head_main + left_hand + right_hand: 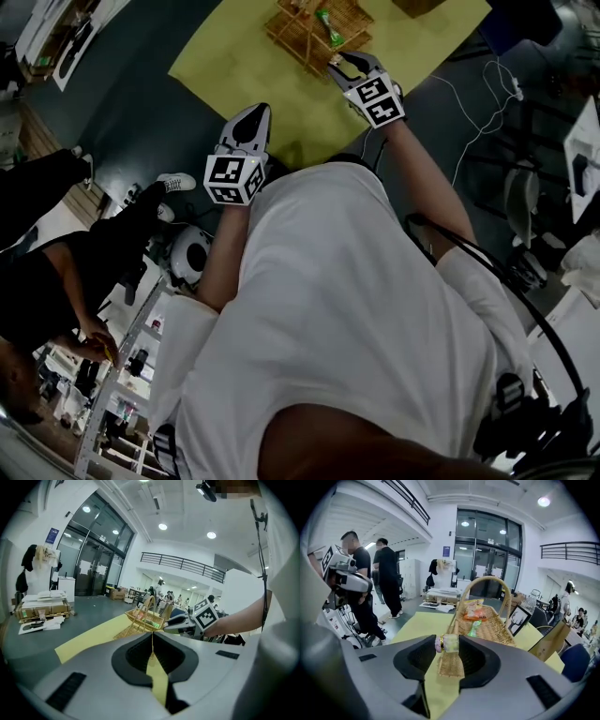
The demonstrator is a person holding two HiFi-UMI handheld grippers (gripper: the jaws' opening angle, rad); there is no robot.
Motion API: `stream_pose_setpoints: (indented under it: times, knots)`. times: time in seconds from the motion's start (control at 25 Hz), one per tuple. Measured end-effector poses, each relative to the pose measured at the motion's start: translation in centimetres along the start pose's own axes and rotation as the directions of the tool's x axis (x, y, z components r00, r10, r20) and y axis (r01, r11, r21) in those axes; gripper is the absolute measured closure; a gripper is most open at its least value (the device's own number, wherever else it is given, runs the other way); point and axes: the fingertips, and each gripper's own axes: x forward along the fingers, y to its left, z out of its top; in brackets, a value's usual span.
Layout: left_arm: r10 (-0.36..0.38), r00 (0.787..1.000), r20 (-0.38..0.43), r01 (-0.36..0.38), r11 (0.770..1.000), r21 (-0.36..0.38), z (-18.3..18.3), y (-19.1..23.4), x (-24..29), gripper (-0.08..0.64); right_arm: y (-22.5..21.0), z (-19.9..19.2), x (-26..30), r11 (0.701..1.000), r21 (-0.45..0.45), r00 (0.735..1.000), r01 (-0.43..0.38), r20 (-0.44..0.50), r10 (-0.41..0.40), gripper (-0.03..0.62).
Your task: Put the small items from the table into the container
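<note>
**Right gripper clamped on a jar at the basket's edge**

Right gripper (448, 650) holds a small jar (447, 642) crosswise between its pads, jaws set wide with one on each end of it. The jar is pale, with a gold band and a pinkish cap toward 9 o'clock. In the right gripper view, the basket (492, 629) stands on the yellow table (417, 625) just past the jar, toward 1 o'clock. An orange packet (474, 611) and a green packet (474, 629) lie inside it. A framed picture (518, 619) stands at the basket's 3 o'clock, and two people in black (389, 571) stand off the table at 10 o'clock.

In the head view, the right gripper's tips (345, 64) sit at the basket's (300, 33) 5 o'clock rim. The left gripper (247, 127) is over the table's near edge, at 7 o'clock from the basket and well apart from it.

The left gripper view shows that gripper's jaws pressed together with nothing between them (151, 644). The basket is beyond them at 12 o'clock.
</note>
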Motion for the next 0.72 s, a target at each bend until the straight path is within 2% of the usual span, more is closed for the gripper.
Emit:
stream_pose_setpoints:
  times: [0.36, 0.72]
  knots:
    - [0.031, 0.999, 0.008, -0.031, 0.999, 0.014, 1.0, 0.7, -1.4, 0.551, -6.7, 2.3, 1.0, 0.994, 0.043, 0.995, 0.095, 0.031, -0.097, 0.43]
    - [0.098, 0.995, 0.006, -0.098, 0.995, 0.006, 1.4, 2.2, -4.2, 0.551, -7.8, 2.0, 3.1, 0.985, 0.092, 0.99, 0.143, -0.023, -0.142, 0.43]
